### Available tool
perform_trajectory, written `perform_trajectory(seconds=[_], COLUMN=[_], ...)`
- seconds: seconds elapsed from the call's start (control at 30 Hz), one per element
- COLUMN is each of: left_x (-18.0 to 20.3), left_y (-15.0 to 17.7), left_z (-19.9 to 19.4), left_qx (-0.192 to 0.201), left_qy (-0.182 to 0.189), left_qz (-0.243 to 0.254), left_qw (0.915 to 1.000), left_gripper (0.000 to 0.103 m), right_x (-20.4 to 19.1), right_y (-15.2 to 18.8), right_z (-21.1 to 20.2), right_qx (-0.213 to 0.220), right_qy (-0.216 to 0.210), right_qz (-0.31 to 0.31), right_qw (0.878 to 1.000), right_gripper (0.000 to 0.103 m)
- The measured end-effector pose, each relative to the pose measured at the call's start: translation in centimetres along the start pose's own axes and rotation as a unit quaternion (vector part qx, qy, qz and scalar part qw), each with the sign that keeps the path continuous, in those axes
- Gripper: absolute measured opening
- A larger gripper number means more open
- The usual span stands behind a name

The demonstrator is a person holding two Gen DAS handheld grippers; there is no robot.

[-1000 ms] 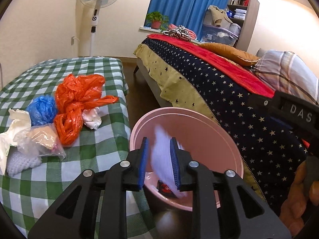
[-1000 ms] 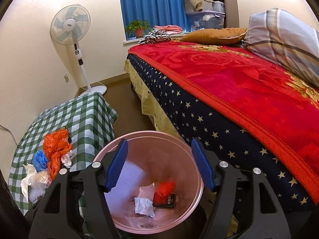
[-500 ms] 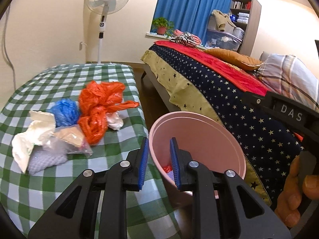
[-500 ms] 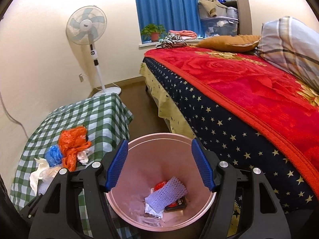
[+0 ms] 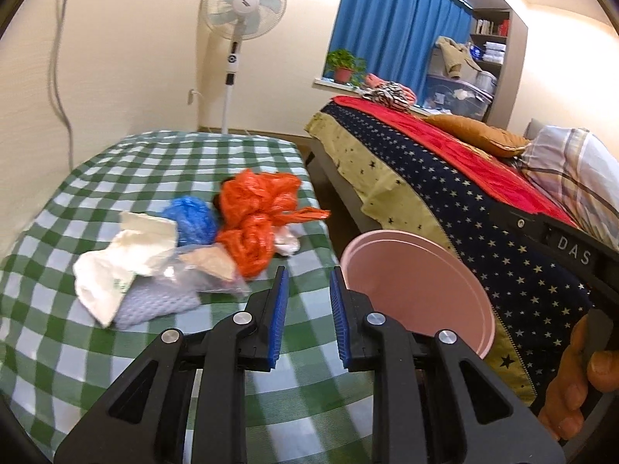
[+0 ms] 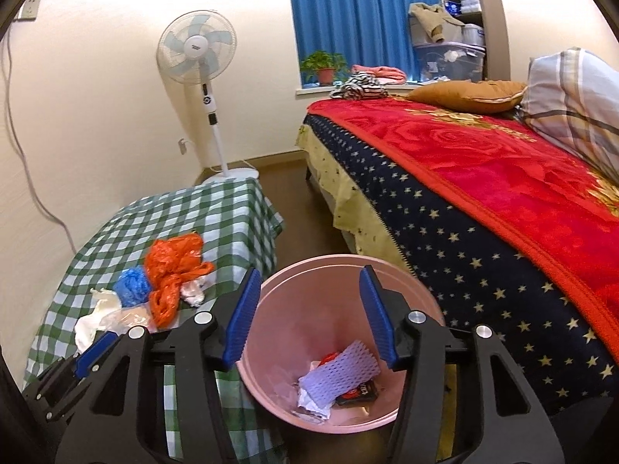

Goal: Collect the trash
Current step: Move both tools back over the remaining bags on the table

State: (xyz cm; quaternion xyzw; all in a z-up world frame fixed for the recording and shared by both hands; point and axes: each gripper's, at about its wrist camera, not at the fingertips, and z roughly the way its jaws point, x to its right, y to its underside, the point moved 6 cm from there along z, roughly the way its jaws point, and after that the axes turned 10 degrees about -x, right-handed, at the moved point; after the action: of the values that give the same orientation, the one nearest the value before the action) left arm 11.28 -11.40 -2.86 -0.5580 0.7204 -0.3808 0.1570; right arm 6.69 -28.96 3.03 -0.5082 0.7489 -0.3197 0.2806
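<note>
A pile of trash lies on the green checked table (image 5: 162,162): an orange plastic bag (image 5: 259,216), a blue bag (image 5: 191,218), white paper (image 5: 127,255), a clear bag (image 5: 205,270) and white foam netting (image 5: 154,303). My left gripper (image 5: 307,297) is open and empty, above the table's near right part, just short of the pile. A pink bin (image 6: 332,352) stands between table and bed, holding a white foam net (image 6: 340,371), crumpled paper and a dark wrapper. My right gripper (image 6: 309,313) is open and empty above the bin.
A bed (image 6: 483,193) with a red blanket and starred cover runs along the right, close to the bin. A standing fan (image 6: 201,77) is in the far corner. A cord hangs on the left wall. The orange bag pile also shows in the right wrist view (image 6: 174,266).
My left gripper let the white foam net fall into the bin, then swung left from over the bin to over the table. The right gripper stayed open above the bin.
</note>
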Motion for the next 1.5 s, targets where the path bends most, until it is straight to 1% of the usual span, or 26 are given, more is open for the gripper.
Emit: perform_trajectory(seconds=[0.2, 0.3, 0.37, 0.53, 0.6, 0.7, 0.77, 0.87, 0.9, 1.07, 1.17, 1.33, 1.5], left_x=[-3.0, -4.6, -5.9, -8.8, -9.8, -11.0, -11.6, -12.1, -12.1, -12.4, -12.6, -13.3, -13.8], left_y=[0.2, 0.3, 0.4, 0.9, 1.1, 1.4, 1.6, 1.7, 1.7, 1.6, 1.3, 1.5, 1.6], left_z=[-0.5, -0.6, -0.7, -0.5, -0.3, 0.2, 0.4, 0.8, 0.9, 1.7, 1.8, 2.8, 3.1], left_qx=[0.004, 0.003, 0.001, -0.005, -0.008, -0.017, -0.022, -0.027, -0.029, -0.040, -0.040, -0.059, -0.065], left_qy=[-0.032, -0.060, -0.086, -0.124, -0.142, -0.158, -0.164, -0.170, -0.171, -0.174, -0.177, -0.183, -0.185], left_qz=[-0.025, -0.036, -0.042, -0.070, -0.079, -0.094, -0.102, -0.108, -0.108, -0.111, -0.114, -0.118, -0.127], left_qw=[0.9992, 0.9975, 0.9954, 0.9898, 0.9866, 0.9829, 0.9810, 0.9791, 0.9790, 0.9777, 0.9767, 0.9742, 0.9723], left_gripper=[0.022, 0.022, 0.022, 0.022, 0.022, 0.023, 0.025, 0.035, 0.036, 0.036, 0.039, 0.039, 0.039], right_x=[-2.5, -3.6, -4.5, -6.9, -7.7, -9.1, -9.7, -10.0, -10.1, -10.7, -11.3, -12.1, -13.1], right_y=[0.6, 0.8, 1.0, 1.5, 1.8, 2.1, 2.2, 2.2, 2.2, 2.4, 2.7, 3.2, 3.6], right_z=[0.7, 1.4, 1.9, 3.3, 3.7, 4.1, 4.4, 5.0, 5.2, 6.7, 7.7, 9.3, 10.9], right_qx=[-0.007, -0.013, -0.019, -0.037, -0.041, -0.044, -0.045, -0.049, -0.051, -0.066, -0.078, -0.095, -0.114], right_qy=[-0.031, -0.047, -0.058, -0.092, -0.100, -0.111, -0.115, -0.117, -0.118, -0.128, -0.138, -0.144, -0.155], right_qz=[-0.013, -0.018, -0.022, -0.029, -0.035, -0.047, -0.051, -0.048, -0.047, -0.042, -0.043, -0.043, -0.037], right_qw=[0.999, 0.999, 0.998, 0.995, 0.993, 0.992, 0.991, 0.991, 0.991, 0.989, 0.986, 0.984, 0.981], right_gripper=[0.049, 0.048, 0.048, 0.048, 0.048, 0.048, 0.048, 0.048, 0.048, 0.048, 0.048, 0.048, 0.049])
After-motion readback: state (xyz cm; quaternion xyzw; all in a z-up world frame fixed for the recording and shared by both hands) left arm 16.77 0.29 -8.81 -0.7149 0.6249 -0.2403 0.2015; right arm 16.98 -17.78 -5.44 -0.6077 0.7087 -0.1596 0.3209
